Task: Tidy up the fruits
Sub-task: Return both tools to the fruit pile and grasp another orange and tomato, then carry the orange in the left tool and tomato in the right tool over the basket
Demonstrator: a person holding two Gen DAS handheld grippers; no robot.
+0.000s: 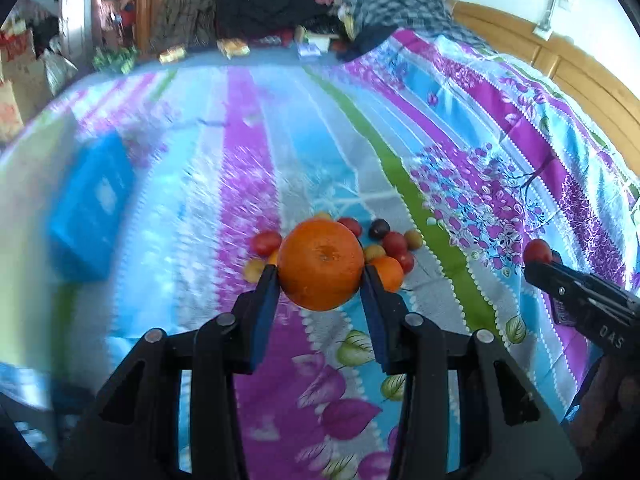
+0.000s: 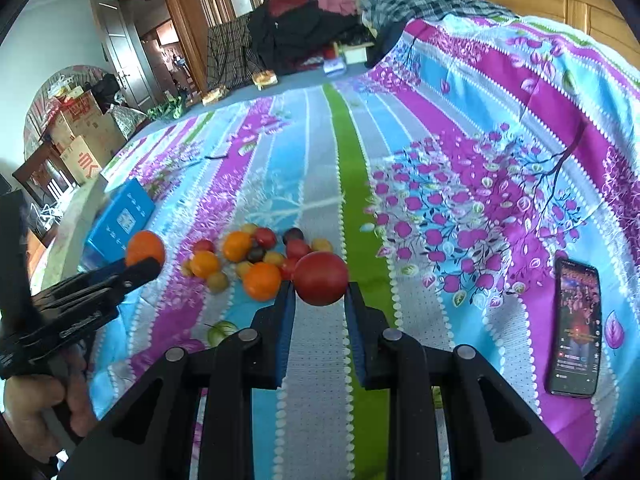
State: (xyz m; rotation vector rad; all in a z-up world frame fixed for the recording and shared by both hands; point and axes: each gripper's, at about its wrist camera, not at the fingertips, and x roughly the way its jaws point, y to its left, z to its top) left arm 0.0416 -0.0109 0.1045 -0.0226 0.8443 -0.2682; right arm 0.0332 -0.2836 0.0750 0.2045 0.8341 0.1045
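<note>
My left gripper (image 1: 320, 276) is shut on an orange (image 1: 321, 264) and holds it above the bedspread; it also shows in the right wrist view (image 2: 145, 249). My right gripper (image 2: 320, 288) is shut on a red tomato (image 2: 320, 278), seen from the left wrist too (image 1: 537, 251). A pile of small red, yellow and dark tomatoes and oranges (image 2: 256, 256) lies on the bedspread just beyond both grippers (image 1: 390, 246). One green fruit (image 2: 221, 331) lies apart, nearer to me.
A blue box (image 2: 122, 216) lies at the bed's left edge (image 1: 92, 216). A phone (image 2: 576, 326) lies on the right. Clothes (image 2: 320, 20) are heaped at the far end. Cardboard boxes (image 2: 80, 136) stand off the bed at left.
</note>
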